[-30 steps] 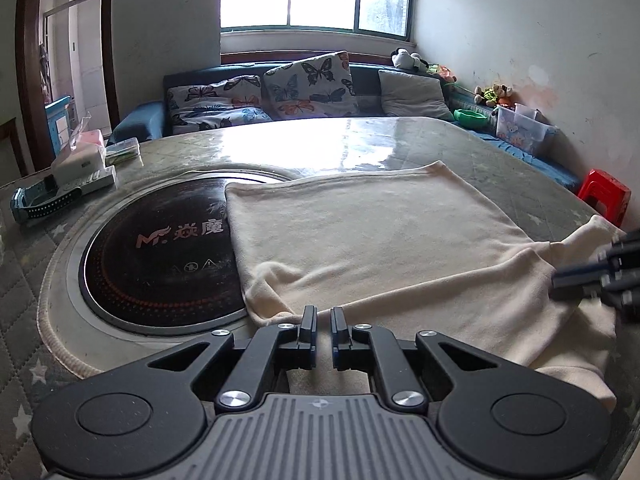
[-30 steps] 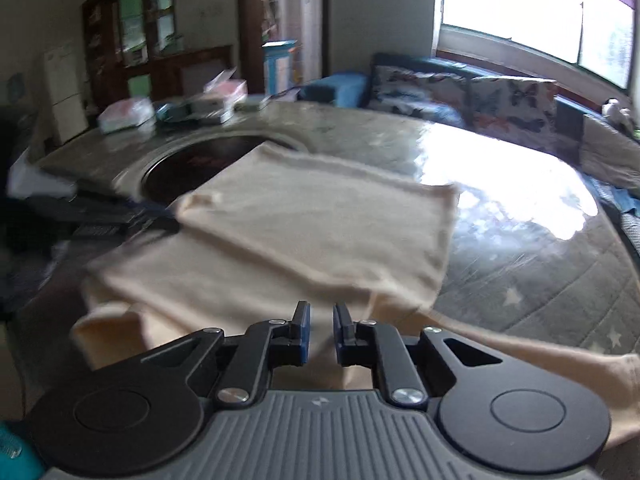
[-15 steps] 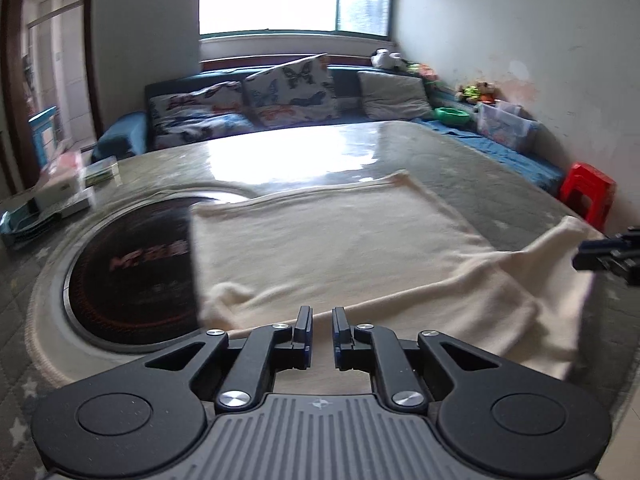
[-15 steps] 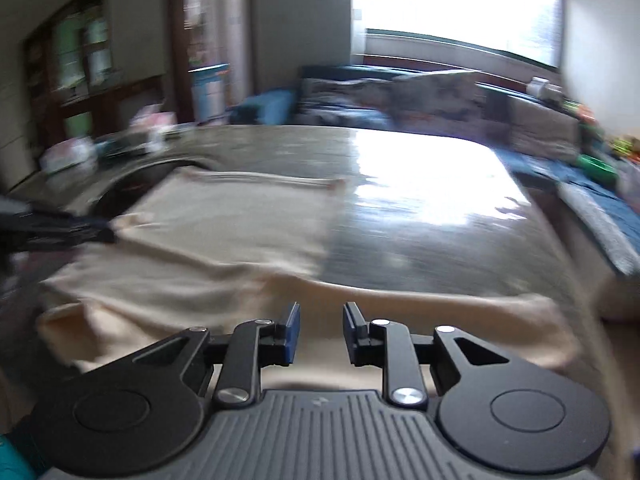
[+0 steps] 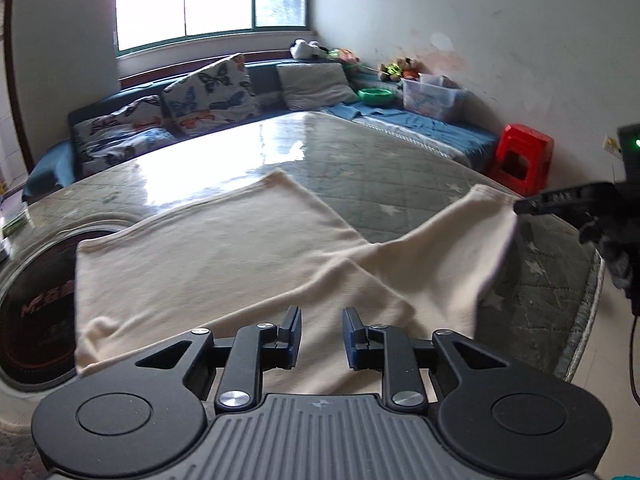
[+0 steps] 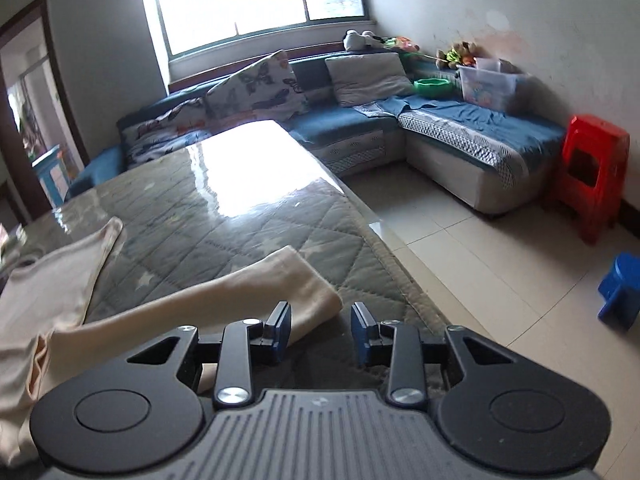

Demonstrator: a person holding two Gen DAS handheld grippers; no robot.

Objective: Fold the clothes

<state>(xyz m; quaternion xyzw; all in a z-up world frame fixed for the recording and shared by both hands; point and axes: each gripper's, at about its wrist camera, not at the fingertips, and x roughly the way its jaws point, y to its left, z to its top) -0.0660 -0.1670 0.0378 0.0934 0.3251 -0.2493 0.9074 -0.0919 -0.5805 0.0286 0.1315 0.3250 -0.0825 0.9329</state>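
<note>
A cream garment [image 5: 224, 248] lies spread on the quilted table, its sleeve [image 5: 460, 240] stretched out to the right. My left gripper [image 5: 320, 332] is open and empty just above the garment's near edge. My right gripper [image 6: 320, 326] is open and empty, with the sleeve end [image 6: 296, 284] lying flat on the table just ahead of its left finger. In the left wrist view the right gripper [image 5: 560, 200] shows at the sleeve's tip. The garment body shows at the left of the right wrist view [image 6: 52, 280].
The round table [image 6: 224, 216] has a grey quilted cover and a dark hotplate [image 5: 28, 308] at the left. Its right edge [image 6: 400, 264] drops to a tiled floor. A blue sofa [image 6: 460, 140], a red stool [image 6: 592, 176] and a blue stool [image 6: 620, 292] stand beyond.
Both grippers have opened wider. The right gripper has swung right and pulled the sleeve out straight, which now lies flat on the table. The left camera has turned right.
</note>
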